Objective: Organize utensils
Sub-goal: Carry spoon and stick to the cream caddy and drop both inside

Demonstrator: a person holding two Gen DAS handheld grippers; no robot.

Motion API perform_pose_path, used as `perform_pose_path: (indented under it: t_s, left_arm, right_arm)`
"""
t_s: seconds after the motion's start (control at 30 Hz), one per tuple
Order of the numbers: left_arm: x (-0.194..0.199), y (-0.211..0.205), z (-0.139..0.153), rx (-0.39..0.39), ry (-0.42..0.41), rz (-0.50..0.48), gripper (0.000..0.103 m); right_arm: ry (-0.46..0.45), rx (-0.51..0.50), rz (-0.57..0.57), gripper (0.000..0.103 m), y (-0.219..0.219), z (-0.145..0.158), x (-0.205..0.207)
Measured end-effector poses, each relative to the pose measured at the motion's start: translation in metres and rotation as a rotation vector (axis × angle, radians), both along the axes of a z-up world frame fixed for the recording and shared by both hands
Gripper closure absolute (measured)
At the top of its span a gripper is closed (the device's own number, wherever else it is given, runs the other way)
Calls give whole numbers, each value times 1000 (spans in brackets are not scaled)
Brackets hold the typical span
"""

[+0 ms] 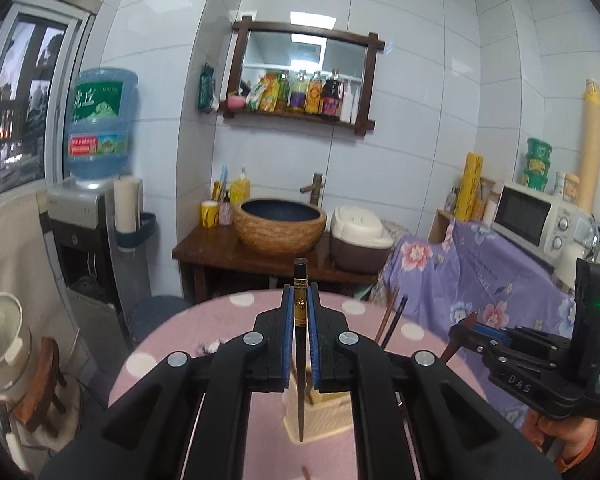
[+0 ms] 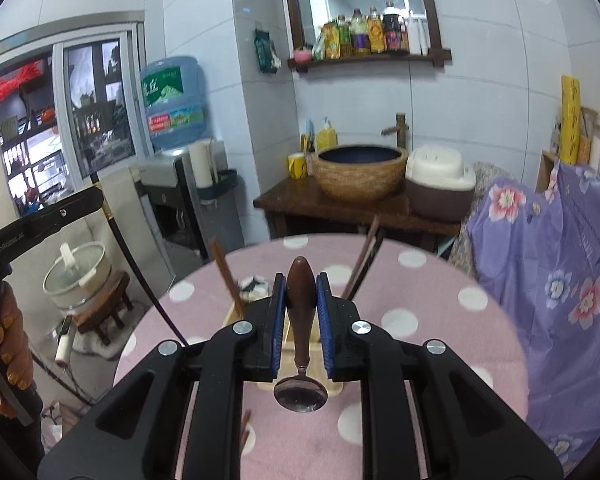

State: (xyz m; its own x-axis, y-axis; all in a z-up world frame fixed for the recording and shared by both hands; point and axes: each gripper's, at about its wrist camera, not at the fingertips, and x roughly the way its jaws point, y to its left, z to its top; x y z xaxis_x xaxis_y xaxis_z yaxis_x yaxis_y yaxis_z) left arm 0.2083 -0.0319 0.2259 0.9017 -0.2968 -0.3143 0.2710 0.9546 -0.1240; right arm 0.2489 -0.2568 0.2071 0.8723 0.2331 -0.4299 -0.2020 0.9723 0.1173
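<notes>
Claws hang tilted downward above the pink dotted bench (image 2: 420, 312). The left claw (image 1: 300, 320) clamps a black chopstick (image 1: 300, 360) upright over the cream holder (image 1: 320, 416); the right claw (image 2: 300, 320) grips a brown-handled spoon (image 2: 300, 360), steel bowl hanging downward.

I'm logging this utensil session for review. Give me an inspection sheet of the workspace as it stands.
Surface: round table under a pink polka-dot cloth.
Job's things: black chopstick with gold band; brown-handled metal spoon; cream slotted utensil holder below, brown chopsticks standing in it.
Clutter: one loose brown stick on the cloth.
Grippers: left gripper shut on the chopstick; right gripper shut on the spoon's handle.
Cables: black cord hanging left of the table.
Surroundings: woven basin, water dispenser, white microwave.
</notes>
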Motion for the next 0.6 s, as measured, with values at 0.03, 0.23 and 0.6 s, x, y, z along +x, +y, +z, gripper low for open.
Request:
perform_pose_path:
  t_s: [0.03, 0.23, 0.6]
  left_arm:
    - [3, -3, 7, -4, -9, 1, 95]
    - [28, -26, 20, -14, -35, 22, 95]
    - [61, -47, -75, 25, 90, 30, 95]
  right_arm:
    - [-14, -2, -8, 87, 1, 8, 5]
    - [-65, -34, -64, 87, 10, 20, 33]
    - [56, -25, -80, 87, 16, -66, 64]
